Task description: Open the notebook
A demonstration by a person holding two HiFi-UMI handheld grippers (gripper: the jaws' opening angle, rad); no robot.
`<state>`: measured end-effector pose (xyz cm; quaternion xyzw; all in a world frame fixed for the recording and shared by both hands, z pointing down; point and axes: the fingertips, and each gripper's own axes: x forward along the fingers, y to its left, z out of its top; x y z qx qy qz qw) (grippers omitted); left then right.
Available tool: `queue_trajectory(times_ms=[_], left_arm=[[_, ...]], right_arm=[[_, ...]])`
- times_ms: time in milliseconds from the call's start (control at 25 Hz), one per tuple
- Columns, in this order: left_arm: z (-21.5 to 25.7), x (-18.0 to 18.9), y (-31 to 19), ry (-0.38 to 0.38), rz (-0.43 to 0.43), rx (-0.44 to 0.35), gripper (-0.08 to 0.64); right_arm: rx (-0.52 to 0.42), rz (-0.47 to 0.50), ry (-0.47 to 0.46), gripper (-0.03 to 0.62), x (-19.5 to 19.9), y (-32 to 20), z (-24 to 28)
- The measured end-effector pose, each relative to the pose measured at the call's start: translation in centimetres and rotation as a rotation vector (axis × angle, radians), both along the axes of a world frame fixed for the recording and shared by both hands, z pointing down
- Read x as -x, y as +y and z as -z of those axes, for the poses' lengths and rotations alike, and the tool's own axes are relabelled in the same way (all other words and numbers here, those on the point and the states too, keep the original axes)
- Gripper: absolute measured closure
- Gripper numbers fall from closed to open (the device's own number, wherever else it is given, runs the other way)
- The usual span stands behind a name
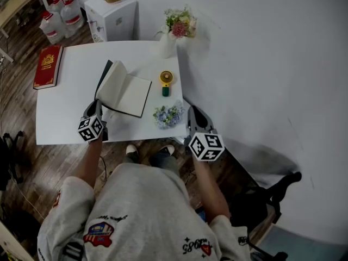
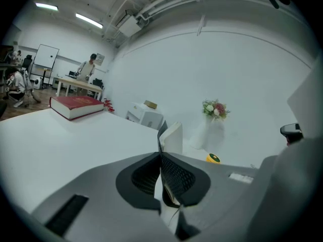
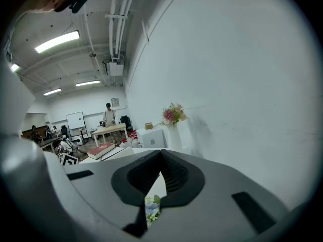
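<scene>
A black-covered notebook (image 1: 128, 94) lies open on the white table (image 1: 65, 113), cream pages up, with its left leaf and cover standing tilted. My left gripper (image 1: 97, 109) is at the notebook's near left corner. In the left gripper view the notebook (image 2: 171, 135) rises just beyond the jaws, and the left gripper (image 2: 161, 158) is shut with a thin cream edge of that cover caught between its pads. My right gripper (image 1: 194, 113) hovers at the table's near right edge. In its own view the right gripper (image 3: 161, 154) is shut with nothing in it.
A red book (image 1: 48, 66) lies at the table's far left. A yellow round gadget (image 1: 166, 79) and a small blue flower bunch (image 1: 168, 116) sit right of the notebook. A white vase of flowers (image 1: 176, 29) stands at the far right corner, with a white cabinet (image 1: 111, 16) behind.
</scene>
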<state>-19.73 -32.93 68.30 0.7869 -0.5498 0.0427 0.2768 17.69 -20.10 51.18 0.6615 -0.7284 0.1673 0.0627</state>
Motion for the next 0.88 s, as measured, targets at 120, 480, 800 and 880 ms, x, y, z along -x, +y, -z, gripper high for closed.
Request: queue_trajectory(times_ms=[120,480,800,880], left_arm=[[-0.6,0.6,-0.2,0.006,0.015,0.022,0.551],[-2.7,2.2,-0.7,0.071,0.080,0.100,0.551],[-4.9,2.8,0.1,0.165,0.141,0.200,0.551],[-5.3,2.7,0.7,0.190,0.156,0.217,0.551]], right_arm=[[0.002,0.000,0.001,0.600,-0.1,-0.2,0.0],[0.005,0.015,-0.001,0.600,0.8,-1.2,-0.2],[0.005,0.020,-0.003,0.600,0.8,-1.9,-0.2],[0.005,0.021,-0.004,0.600,0.8,-2.0,-0.2]])
